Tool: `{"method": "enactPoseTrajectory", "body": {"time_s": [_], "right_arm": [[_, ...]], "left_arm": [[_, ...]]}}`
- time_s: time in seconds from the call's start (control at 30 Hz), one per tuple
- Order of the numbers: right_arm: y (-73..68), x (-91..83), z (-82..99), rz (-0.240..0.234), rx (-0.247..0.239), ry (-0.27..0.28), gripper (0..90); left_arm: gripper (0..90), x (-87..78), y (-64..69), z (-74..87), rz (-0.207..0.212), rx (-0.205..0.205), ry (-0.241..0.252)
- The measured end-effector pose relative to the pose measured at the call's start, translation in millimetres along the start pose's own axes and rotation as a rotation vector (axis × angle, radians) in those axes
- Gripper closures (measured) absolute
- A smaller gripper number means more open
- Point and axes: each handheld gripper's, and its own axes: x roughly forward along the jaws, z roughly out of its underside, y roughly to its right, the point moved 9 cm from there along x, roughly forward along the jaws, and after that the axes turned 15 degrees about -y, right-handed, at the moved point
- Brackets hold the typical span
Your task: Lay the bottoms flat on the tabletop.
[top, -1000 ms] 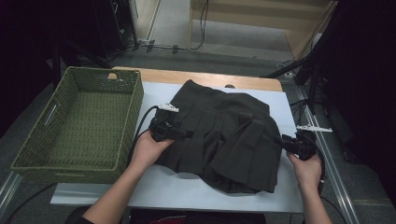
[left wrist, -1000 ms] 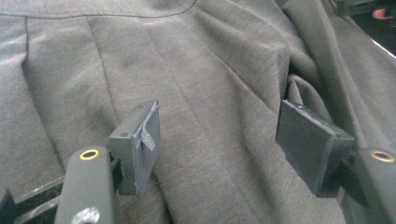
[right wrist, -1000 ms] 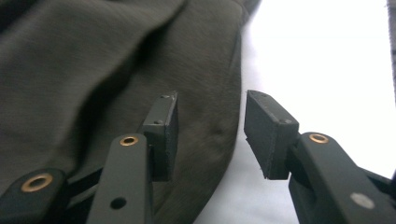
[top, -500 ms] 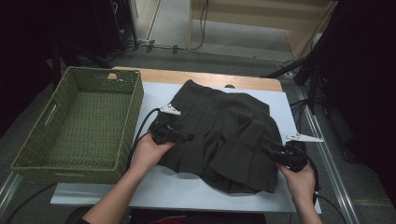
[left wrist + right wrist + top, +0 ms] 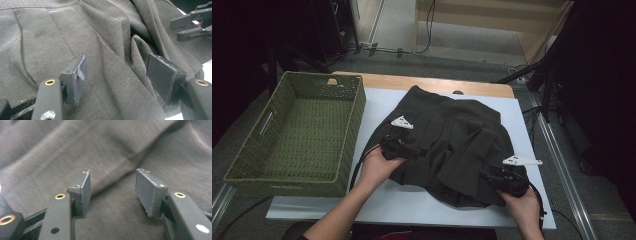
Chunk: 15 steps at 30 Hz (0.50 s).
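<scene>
Pleated skirt [image 5: 452, 145]: soft, limp; grab hem at 5 o'clock. Left tool [image 5: 117, 75] gapes, right tool [image 5: 112, 192] just widened, both empty.

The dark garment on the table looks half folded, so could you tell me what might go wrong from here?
1. Both the left gripper and the right gripper, whose jaws have just been opening, stand open over the dark garment; closing might pinch several layers together.
2. Its near hem lies close to the white mat's front edge and could slide off.

A green woven basket [image 5: 297, 135] stands on the white table [image 5: 412, 205], well left of the left tongs.
</scene>
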Motion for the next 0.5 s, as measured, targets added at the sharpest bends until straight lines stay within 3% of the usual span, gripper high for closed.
{"method": "enactPoseTrajectory", "body": {"time_s": [0.13, 0.2, 0.3, 0.5], "right_arm": [[-9.0, 1.8, -0.8, 0.002, -0.004, 0.002, 42.4], [-15.2, -3.1, -3.2, 0.001, 0.014, 0.039, 41.4], [-26.0, -10.0, -4.8, 0.007, -0.012, 0.076, 41.1], [-23.8, 8.3, 2.0, -0.004, -0.014, 0.003, 38.2]], "left_arm": [[33.8, 4.4, 8.9, -2.7, 0.007, 0.018, 0.000], [33.8, 6.7, 13.9, -3.5, 0.012, 0.030, -0.002], [35.0, 10.4, 21.7, -4.4, 0.013, 0.049, -0.006], [37.6, 21.5, 39.5, -6.0, 0.026, 0.081, -0.017]]}}
